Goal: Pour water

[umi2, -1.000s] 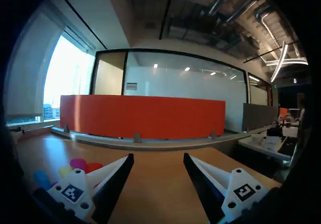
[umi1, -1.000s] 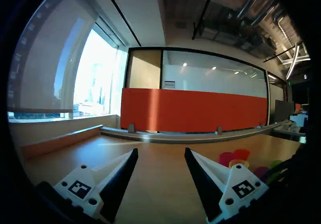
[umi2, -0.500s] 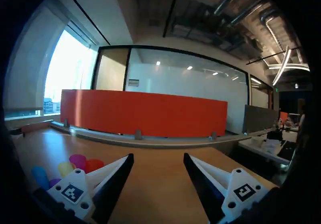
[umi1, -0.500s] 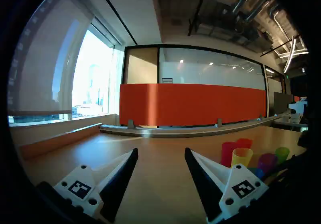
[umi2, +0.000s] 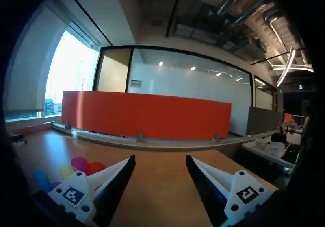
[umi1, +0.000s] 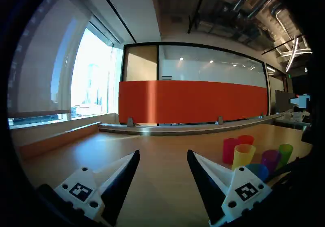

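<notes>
Several coloured plastic cups stand together on the wooden table [umi1: 162, 145]: a yellow cup [umi1: 243, 156], a pink cup [umi1: 230, 150], a red cup [umi1: 245, 140], a purple cup [umi1: 270, 160], a green cup [umi1: 285, 153] and a blue cup [umi1: 258, 171], all to the right of my left gripper [umi1: 162, 155], which is open and empty. In the right gripper view the same cluster sits low at the left: pink cup [umi2: 79, 163], red cup [umi2: 94, 168], yellow cup [umi2: 66, 172], blue cup [umi2: 42, 179]. My right gripper [umi2: 160, 158] is open and empty, right of the cups.
An orange partition [umi1: 191, 101] runs along the table's far edge above a metal rail [umi1: 183, 128]. Bright windows [umi1: 87, 84] and a sill [umi1: 57, 133] are at the left. More desks [umi2: 270, 145] lie at the far right in the right gripper view.
The left gripper's view has dropped and turned toward the cups, so they show fuller and upright at the right. The right gripper has barely moved. Both stay open.
</notes>
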Motion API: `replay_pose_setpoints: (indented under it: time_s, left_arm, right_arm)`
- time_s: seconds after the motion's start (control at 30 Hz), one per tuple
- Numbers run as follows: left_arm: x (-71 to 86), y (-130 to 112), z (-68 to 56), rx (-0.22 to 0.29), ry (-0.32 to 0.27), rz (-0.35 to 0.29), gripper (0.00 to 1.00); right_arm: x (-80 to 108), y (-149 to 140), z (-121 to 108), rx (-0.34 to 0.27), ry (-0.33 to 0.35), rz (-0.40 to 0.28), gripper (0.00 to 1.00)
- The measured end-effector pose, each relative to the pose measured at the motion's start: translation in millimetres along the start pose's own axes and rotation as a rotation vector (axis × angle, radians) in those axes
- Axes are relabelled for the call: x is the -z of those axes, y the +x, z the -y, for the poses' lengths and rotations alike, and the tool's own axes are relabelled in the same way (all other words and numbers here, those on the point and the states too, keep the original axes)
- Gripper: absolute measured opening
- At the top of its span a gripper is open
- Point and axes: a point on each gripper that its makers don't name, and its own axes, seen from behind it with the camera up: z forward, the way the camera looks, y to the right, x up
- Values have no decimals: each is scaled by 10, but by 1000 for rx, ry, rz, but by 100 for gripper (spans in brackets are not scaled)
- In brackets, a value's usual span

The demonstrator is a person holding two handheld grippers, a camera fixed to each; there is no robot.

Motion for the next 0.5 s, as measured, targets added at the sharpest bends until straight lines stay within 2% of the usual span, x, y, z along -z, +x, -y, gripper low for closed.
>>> replay_pose_setpoints:
  time_s: [0.5]
  left_arm:
    - [-22,-42,-18,-5,-9,15,85]
  right_arm:
    - [17,72,11,1,7,-14,96]
